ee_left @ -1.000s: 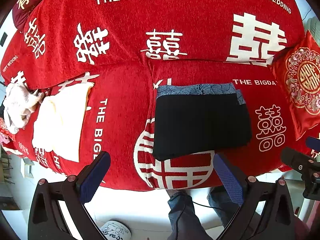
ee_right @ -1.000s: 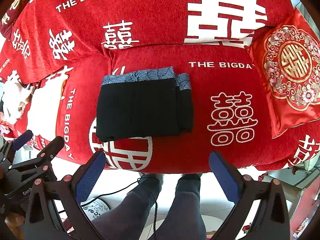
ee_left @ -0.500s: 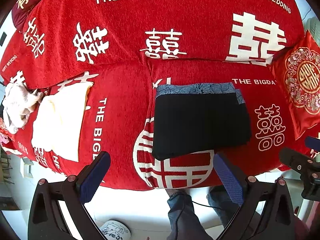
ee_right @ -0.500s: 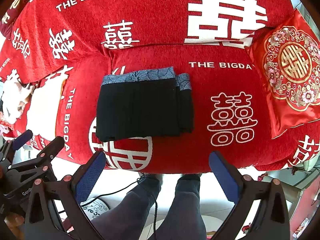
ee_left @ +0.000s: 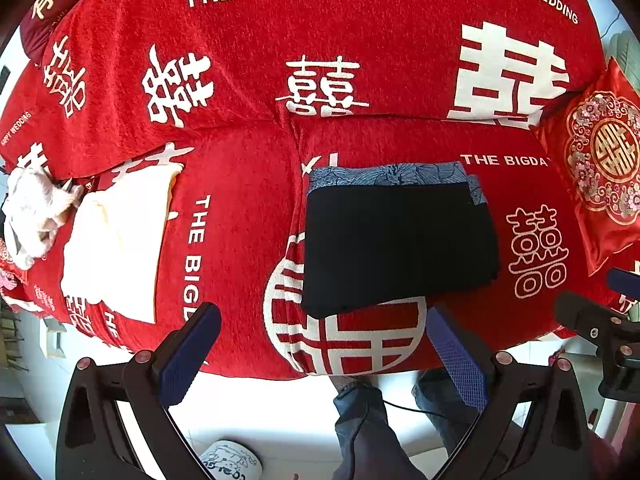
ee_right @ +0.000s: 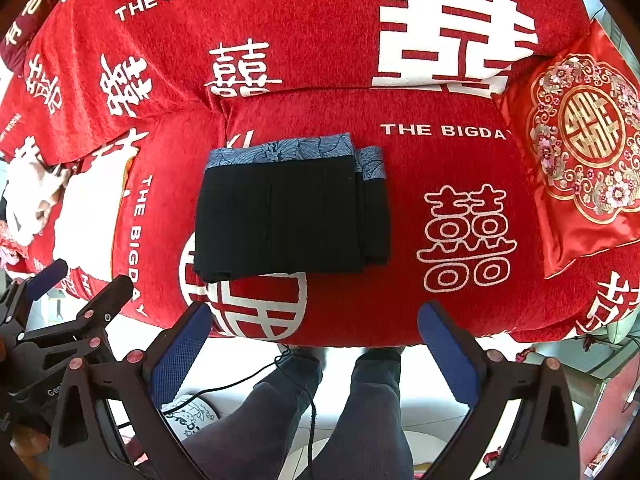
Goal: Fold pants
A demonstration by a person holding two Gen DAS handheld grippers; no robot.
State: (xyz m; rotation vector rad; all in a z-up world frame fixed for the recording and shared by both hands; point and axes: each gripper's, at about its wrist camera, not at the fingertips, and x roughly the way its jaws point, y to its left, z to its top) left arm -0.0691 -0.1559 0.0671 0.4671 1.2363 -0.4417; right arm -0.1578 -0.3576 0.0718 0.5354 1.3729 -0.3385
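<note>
Both tools hang in front of the sofa with nothing between their fingers: my left tool [ee_left: 322,350] is spread wide and released, and my right tool [ee_right: 314,346] is spread just as wide and released too. The pants [ee_right: 292,216] lie folded into a flat dark rectangle on the right seat cushion of the sofa [ee_right: 460,160], with a blue patterned band along the far edge and a second layer peeping out along the right side. Their near edge rests over a large round white emblem [ee_right: 256,304] printed on the red cover. In the left view the pants [ee_left: 396,244] sit between my spread fingers and beyond them, apart from both pads. On the left cushion lies a pale yellow folded cloth [ee_left: 116,244], and just beside it, further left, a crumpled white cloth [ee_left: 34,208]. A red embroidered pillow [ee_right: 580,160] leans at the right end of the sofa. Below the tools I see my own legs [ee_right: 332,412] in dark trousers and a thin black cable [ee_right: 308,400] running down over them.
</note>
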